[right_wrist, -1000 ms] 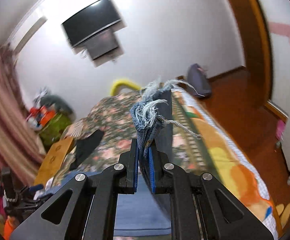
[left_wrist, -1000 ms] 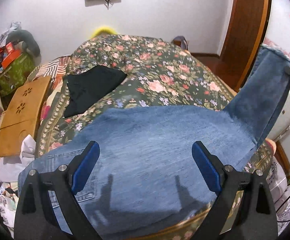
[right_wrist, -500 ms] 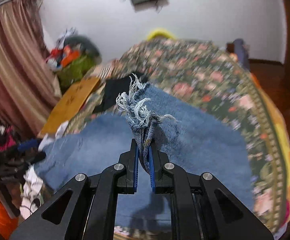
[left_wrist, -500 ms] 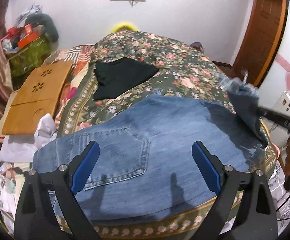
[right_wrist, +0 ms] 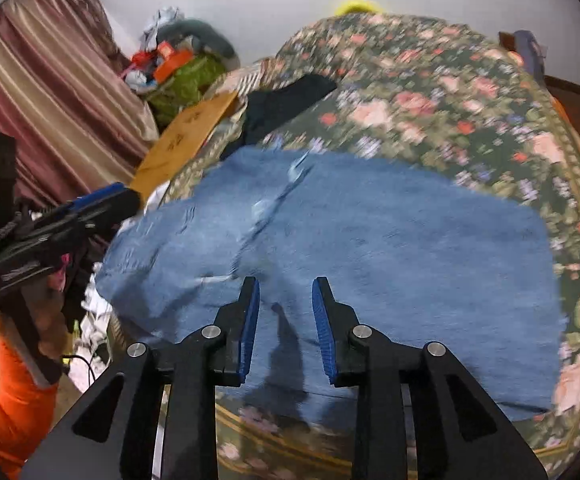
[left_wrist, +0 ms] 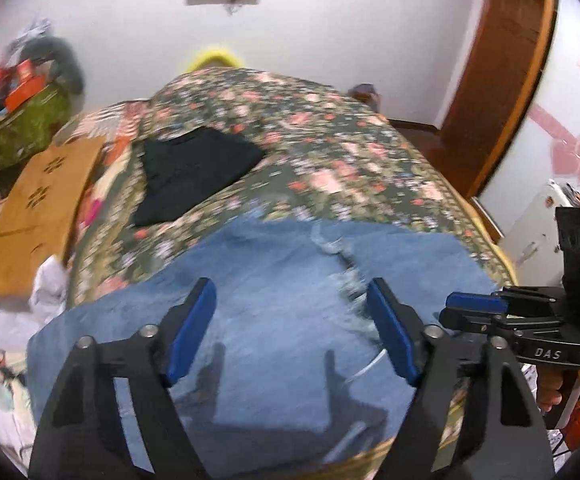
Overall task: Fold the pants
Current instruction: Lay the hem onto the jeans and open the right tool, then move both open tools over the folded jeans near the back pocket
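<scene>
Lying folded at the bed's (left_wrist: 362,152) near edge, the jeans (right_wrist: 370,236) could slide off; both left gripper (left_wrist: 290,328) and right gripper (right_wrist: 284,320) hang released, empty.

Left hand-held gripper (left_wrist: 290,328) spread wide; right hand-held gripper (right_wrist: 284,320) parted (both unloaded).
</scene>
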Motion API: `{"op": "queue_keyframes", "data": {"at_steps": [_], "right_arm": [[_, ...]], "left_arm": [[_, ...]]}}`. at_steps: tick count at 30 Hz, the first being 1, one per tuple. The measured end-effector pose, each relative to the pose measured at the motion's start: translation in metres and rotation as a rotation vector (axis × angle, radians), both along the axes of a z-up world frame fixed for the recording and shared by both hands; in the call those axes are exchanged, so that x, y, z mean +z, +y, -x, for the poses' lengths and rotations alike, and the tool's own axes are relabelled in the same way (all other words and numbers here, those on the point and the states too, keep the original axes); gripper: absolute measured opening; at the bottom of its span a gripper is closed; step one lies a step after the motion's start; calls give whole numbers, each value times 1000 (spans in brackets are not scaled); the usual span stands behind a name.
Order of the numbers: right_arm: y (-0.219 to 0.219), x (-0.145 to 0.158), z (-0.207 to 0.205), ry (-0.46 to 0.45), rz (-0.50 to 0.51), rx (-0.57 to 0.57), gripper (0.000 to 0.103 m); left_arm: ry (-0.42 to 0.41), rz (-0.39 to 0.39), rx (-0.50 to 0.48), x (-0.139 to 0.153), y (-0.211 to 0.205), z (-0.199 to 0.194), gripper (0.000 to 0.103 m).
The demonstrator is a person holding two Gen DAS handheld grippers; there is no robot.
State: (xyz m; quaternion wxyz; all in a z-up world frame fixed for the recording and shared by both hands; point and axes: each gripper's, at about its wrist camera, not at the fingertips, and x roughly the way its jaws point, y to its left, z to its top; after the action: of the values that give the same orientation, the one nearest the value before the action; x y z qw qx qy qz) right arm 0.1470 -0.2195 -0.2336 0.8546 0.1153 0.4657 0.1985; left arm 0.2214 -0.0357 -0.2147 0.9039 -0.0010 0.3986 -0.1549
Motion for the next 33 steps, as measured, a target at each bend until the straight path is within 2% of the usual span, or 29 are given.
{"op": "queue_keyframes", "data": {"at_steps": [1, 3, 5, 8, 13, 15, 17, 19, 22, 27, 33], "right_arm": [[-11, 5, 3, -23, 5, -22, 25], [-28, 11, 5, -53, 24, -59, 25], [-46, 13, 3, -77, 78, -89, 25], [-66, 6, -3, -73, 145, -125, 25], [-83, -20, -21, -20, 166, -166, 25], [-86, -36, -27, 21, 141, -166, 25], [-90, -48, -27, 58, 122, -154, 26], [-91, -56, -23, 56, 117, -146, 29], [-94, -56, -11, 44, 115, -142, 34], [-102, -56, 7, 53, 121, -146, 36], [-105, -51, 18, 70, 135, -173, 36]], "left_arm": [[2, 4, -23, 0, -12, -6, 68], [21, 2, -61, -2, -32, -16, 55], [48, -11, -103, -8, -57, -27, 46], [77, -47, -142, -23, -91, -41, 39], [153, -92, -177, -56, -133, -56, 38], [180, -123, -170, -69, -140, -59, 38], [188, -146, -168, -77, -143, -60, 38], [178, -165, -175, -79, -142, -56, 38], [167, -194, -183, -81, -140, -46, 39], [124, -247, -178, -83, -133, -23, 39], [140, -199, -140, -80, -108, -10, 44]]}}
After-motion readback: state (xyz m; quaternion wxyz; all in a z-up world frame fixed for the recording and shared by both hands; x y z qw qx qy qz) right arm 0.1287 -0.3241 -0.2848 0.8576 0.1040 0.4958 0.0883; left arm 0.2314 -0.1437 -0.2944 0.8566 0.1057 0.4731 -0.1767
